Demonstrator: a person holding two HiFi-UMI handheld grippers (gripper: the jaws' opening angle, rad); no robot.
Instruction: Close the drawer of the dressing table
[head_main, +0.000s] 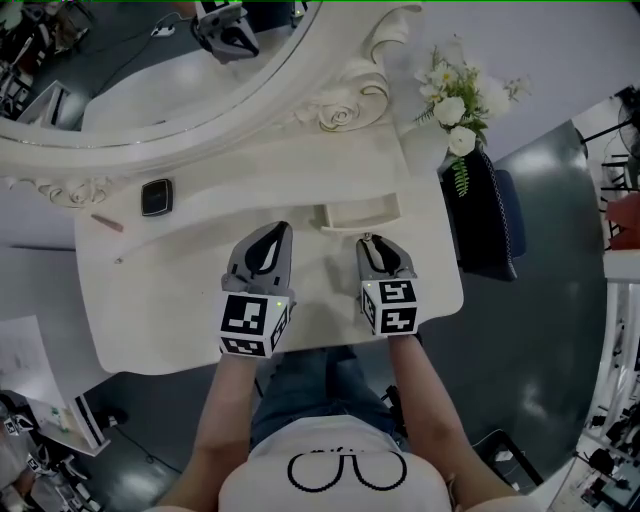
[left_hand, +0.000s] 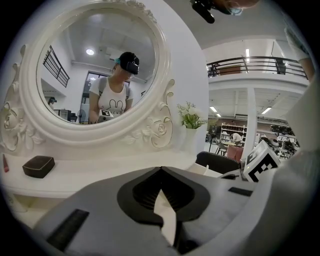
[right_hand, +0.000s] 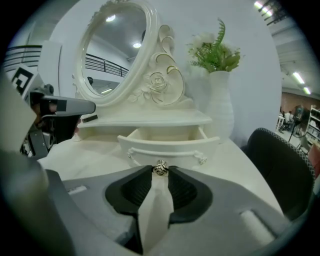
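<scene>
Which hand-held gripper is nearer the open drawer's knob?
Right. The right hand-held gripper pinches the knob; the left hand-held gripper sits apart, left of the drawer, over the tabletop.

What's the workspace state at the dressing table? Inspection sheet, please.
Surface: white dressing table, both grippers over its front.
Job's things: drawer open; its knob faces the person.
Clutter: black case and reddish stick on the shelf; vase of flowers at the right corner.
Grippers: left gripper shut, empty; right gripper closed on the knob.
Cables: nothing seen on the table.
Surroundings: oval mirror behind; black chair at right.
</scene>
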